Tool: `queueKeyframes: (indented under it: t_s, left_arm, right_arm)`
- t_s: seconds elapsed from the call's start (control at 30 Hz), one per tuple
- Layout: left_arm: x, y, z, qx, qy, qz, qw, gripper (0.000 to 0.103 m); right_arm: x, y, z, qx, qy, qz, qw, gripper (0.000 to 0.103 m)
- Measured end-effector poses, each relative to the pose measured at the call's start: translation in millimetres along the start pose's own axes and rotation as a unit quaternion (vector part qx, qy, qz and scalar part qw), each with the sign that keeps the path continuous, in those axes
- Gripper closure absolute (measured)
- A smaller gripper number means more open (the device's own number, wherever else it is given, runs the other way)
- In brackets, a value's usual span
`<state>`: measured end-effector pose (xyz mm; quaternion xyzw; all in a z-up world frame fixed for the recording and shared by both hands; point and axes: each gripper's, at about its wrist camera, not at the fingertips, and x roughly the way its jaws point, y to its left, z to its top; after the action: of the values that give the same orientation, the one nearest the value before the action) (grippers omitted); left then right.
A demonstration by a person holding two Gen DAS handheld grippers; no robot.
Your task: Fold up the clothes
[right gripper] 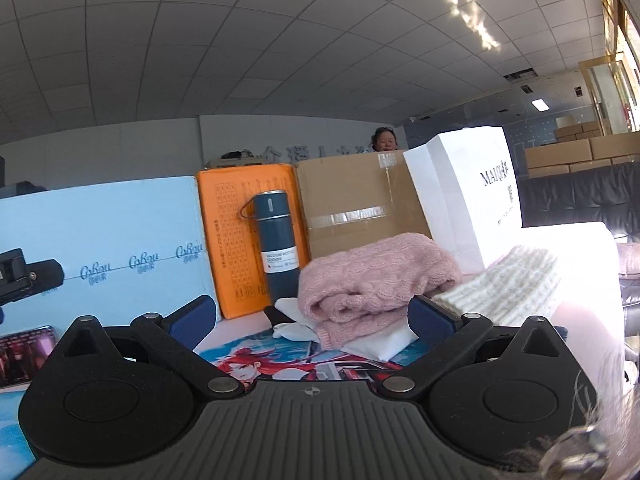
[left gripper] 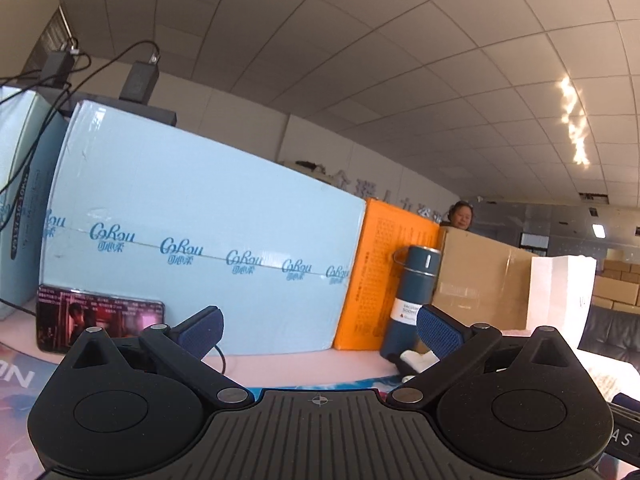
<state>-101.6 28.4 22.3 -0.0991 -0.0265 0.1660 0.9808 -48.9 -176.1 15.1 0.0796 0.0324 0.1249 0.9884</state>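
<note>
Clothes: a chunky pink cable-knit sweater [right gripper: 376,276] lies folded beside ribbed cream knit [right gripper: 512,284]; both jaws gape, empty.

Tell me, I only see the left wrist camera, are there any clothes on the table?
Observer: Yes. The right wrist view shows a folded pink knit sweater resting on a folded white garment.
Operator: Is there more?
Observer: A cream ribbed knit lies just right of the pink one, in front of the white paper bag.
Operator: Is the right tool holding anything?
Observer: No. The right tool is open, with nothing between its pads.
Operator: What's under the clothes?
Observer: A mat with a red-haired anime character, in front of the blue vacuum bottle.
</note>
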Motion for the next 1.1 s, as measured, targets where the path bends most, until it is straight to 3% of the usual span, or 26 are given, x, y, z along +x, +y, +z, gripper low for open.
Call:
queueKeyframes:
  t_s: [0.13,0.43,0.57,0.6,0.7,1.1]
  left_arm:
    - [-0.5,-1.1,-5.8,0.014,-0.022,-0.008,0.9996,0.000]
    - [14.6,-10.2,-14.2,0.063,0.004,-0.015,0.9979,0.000]
    - [24.6,-14.8,-18.4,0.080,0.004,0.005,0.9968,0.000]
    - [27.1,-18.5,-20.6,0.094,0.000,0.025,0.9953,0.000]
    - [34.0,-20.9,-22.9,0.107,0.014,0.037,0.9935,0.000]
    - [31.1,-21.9,-24.9,0.117,0.021,0.040,0.9921,0.000]
  right_arm:
    - [13.5,1.4,1.2,-0.011,-0.013,-0.022,1.000,0.000]
    - [42.5,2.9,0.4,-0.021,0.006,-0.050,0.999,0.000]
    - [54.3,9.4,-2.0,-0.042,0.027,-0.073,0.996,0.000]
    - [55.6,12.0,-2.9,-0.050,0.026,-0.077,0.995,0.000]
    - [56.1,20.7,-4.7,-0.082,-0.003,-0.102,0.991,0.000]
    - [58.2,17.4,-4.0,-0.077,-0.002,-0.100,0.992,0.000]
